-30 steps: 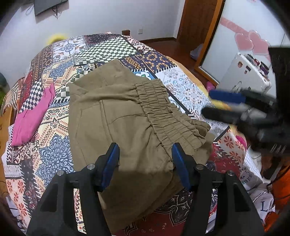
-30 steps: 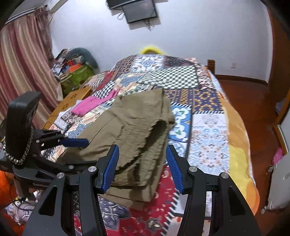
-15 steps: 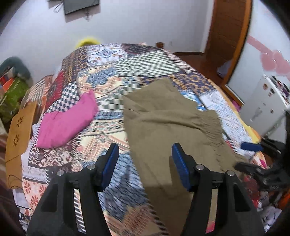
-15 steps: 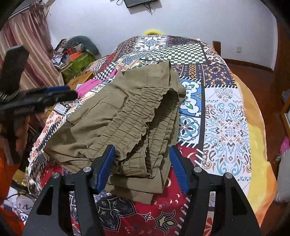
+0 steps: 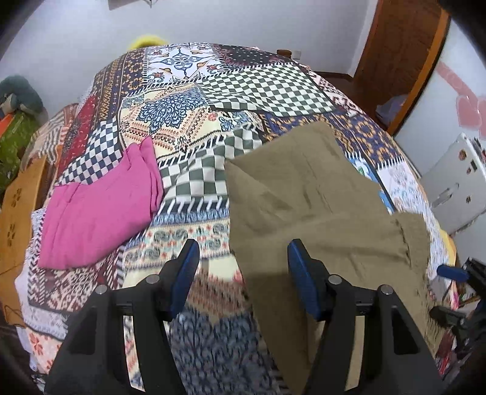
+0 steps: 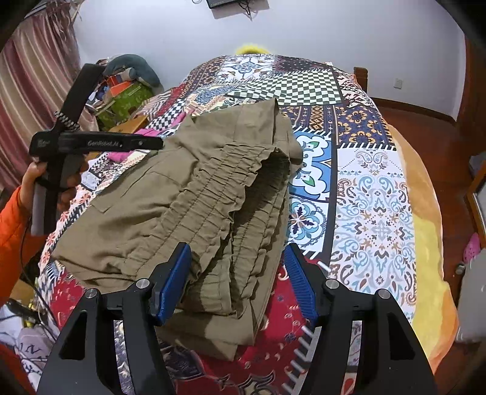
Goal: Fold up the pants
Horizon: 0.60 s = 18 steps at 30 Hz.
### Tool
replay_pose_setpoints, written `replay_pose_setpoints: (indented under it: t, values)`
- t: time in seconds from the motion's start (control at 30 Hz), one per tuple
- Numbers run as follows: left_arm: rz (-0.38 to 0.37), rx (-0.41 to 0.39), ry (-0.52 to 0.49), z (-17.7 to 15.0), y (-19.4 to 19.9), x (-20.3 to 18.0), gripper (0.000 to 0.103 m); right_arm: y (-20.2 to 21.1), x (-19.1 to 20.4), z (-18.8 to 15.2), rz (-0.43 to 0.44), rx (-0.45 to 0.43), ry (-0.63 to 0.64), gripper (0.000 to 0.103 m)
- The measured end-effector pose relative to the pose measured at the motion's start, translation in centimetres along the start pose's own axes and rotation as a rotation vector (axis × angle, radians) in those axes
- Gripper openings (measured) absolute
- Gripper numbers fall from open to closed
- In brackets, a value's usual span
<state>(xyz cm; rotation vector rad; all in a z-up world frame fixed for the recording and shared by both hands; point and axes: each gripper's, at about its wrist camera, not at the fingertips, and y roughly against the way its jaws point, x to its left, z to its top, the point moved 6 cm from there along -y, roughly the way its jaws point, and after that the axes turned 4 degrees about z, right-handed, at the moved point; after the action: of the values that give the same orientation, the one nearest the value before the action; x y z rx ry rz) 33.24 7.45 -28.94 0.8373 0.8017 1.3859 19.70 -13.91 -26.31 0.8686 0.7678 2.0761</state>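
Bedroom, patchwork quilt bed (image 5: 243,100): folded olive-khaki cloth pants (image 6: 188,206) lie near the foot edge, waistband twd your right gripper (image 6: 237,282), released, straddling it. Left gripper (image 5: 243,267), released too, sits off their left edge beside the folded pink garment (image 5: 97,212).

A patchwork bedspread (image 5: 249,91) of checks and floral panels covers the bed, and a folded pink cloth (image 5: 97,209) lies on its left part. A striped curtain (image 6: 33,91) hangs on the left beside a heap of clutter (image 6: 124,88), and a screen (image 6: 237,3) is mounted high on the white wall.
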Motion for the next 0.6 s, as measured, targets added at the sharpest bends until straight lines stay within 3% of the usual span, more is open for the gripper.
replay_pose_setpoints:
  t: [0.13, 0.33, 0.47, 0.6]
  values:
    - [-0.009, 0.001, 0.02, 1.9, -1.6, 0.7, 0.061, -1.3, -1.3, 0.4, -0.065, 0.032, 0.0, 0.059]
    - [-0.048, 0.045, 0.02, 3.7, -5.3, 1.3, 0.06, -2.4, -2.8, 0.7, -0.018, 0.049, -0.052, 0.059]
    - [-0.123, 0.096, 0.054, 3.9, -7.4, 1.3, 0.043, -2.6, -3.4, 1.0, -0.02, 0.048, -0.072, 0.059]
    - [-0.151, 0.081, 0.052, 4.3, -7.9, 0.9, 0.024, -3.1, -4.0, 1.6, -0.033, 0.047, -0.074, 0.059]
